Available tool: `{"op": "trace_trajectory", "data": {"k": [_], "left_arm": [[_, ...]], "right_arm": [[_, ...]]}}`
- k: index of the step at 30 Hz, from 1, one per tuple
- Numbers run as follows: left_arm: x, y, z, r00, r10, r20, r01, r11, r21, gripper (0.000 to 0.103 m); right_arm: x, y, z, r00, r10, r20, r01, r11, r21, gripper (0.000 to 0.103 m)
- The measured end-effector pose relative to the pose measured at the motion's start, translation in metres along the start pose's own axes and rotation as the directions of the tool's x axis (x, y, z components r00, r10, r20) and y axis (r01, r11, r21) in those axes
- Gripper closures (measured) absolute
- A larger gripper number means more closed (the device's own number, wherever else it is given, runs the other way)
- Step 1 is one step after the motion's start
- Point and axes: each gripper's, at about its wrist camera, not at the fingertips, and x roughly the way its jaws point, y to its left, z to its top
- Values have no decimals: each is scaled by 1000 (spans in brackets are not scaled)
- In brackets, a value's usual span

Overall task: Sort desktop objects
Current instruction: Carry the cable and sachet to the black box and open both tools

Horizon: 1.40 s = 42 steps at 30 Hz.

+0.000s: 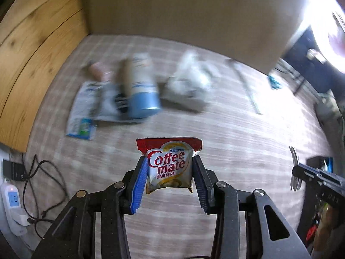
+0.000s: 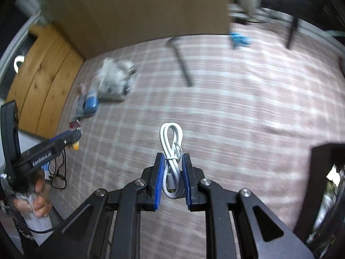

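My left gripper point(image 1: 170, 161) is shut on a red and white Coffee mate sachet point(image 1: 169, 164) and holds it upright above the checked tablecloth point(image 1: 226, 133). My right gripper point(image 2: 173, 157) is shut on a coiled white cable point(image 2: 171, 149) tied with a wire and holds it above the cloth. The left gripper also shows at the left edge of the right wrist view point(image 2: 71, 137), the right one at the right of the left wrist view point(image 1: 296, 169). The far table holds a blue and white can point(image 1: 141, 86), flat packets point(image 1: 86, 108) and a white plastic bag point(image 1: 187, 82).
A cardboard panel point(image 1: 183, 10) stands along the back, a wooden board point(image 1: 32, 54) at the left. A thin rod point(image 1: 248, 86) lies at the right, a small blue item point(image 1: 273, 82) beyond it. A power strip point(image 1: 10, 200) and black cords point(image 1: 43, 183) lie at the left.
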Motion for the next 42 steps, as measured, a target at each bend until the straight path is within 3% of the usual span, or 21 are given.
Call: {"op": "trace_trajectory", "data": {"k": [3, 4, 9, 15, 22, 27, 40, 41, 42], "left_arm": [[-3, -45, 7, 999, -41, 4, 41, 997, 58, 64], [4, -68, 24, 999, -54, 3, 54, 996, 72, 64], [-9, -167, 14, 990, -140, -13, 140, 972, 187, 64], [-12, -285, -6, 972, -226, -63, 234, 916, 327, 64], [-7, -392, -30, 958, -252, -135, 286, 849, 444, 64], [7, -435, -41, 957, -241, -164, 291, 825, 484, 64], [10, -469, -53, 959, -228, -168, 283, 805, 522, 61], [9, -471, -55, 956, -233, -177, 292, 799, 526, 59], [9, -473, -56, 953, -237, -187, 301, 792, 530, 54]], "right_arm": [[-28, -39, -8, 999, -13, 30, 11, 998, 67, 86], [-38, -52, -11, 999, -20, 42, 16, 996, 88, 86], [-87, -116, -28, 993, -72, 98, 53, 981, 185, 86], [-142, -198, -56, 977, -163, 136, 116, 947, 300, 86], [-178, -280, -89, 965, -230, 128, 155, 890, 430, 86], [-191, -311, -106, 958, -258, 123, 171, 862, 477, 86], [-209, -341, -121, 954, -270, 133, 172, 852, 495, 85], [-210, -340, -122, 953, -268, 143, 167, 856, 490, 83], [-212, -340, -121, 952, -273, 137, 175, 854, 489, 71]]}}
